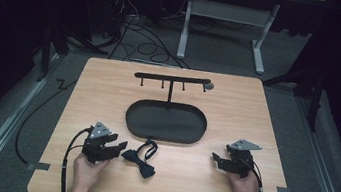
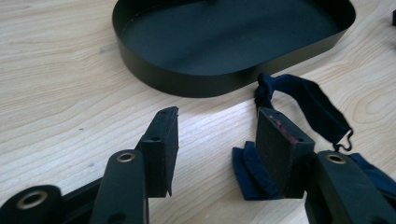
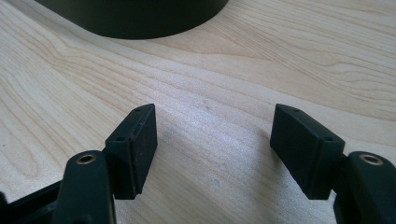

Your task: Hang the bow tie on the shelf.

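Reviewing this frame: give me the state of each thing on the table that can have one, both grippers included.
Bow tie: lying flat on the table, strap looped beside it, not gripped.
Stand: upright, its hooks bare.
Tray: nothing in it.
Left gripper: jaws open, next to the bow tie, one jaw at its edge.
Right gripper: jaws open over bare wood.
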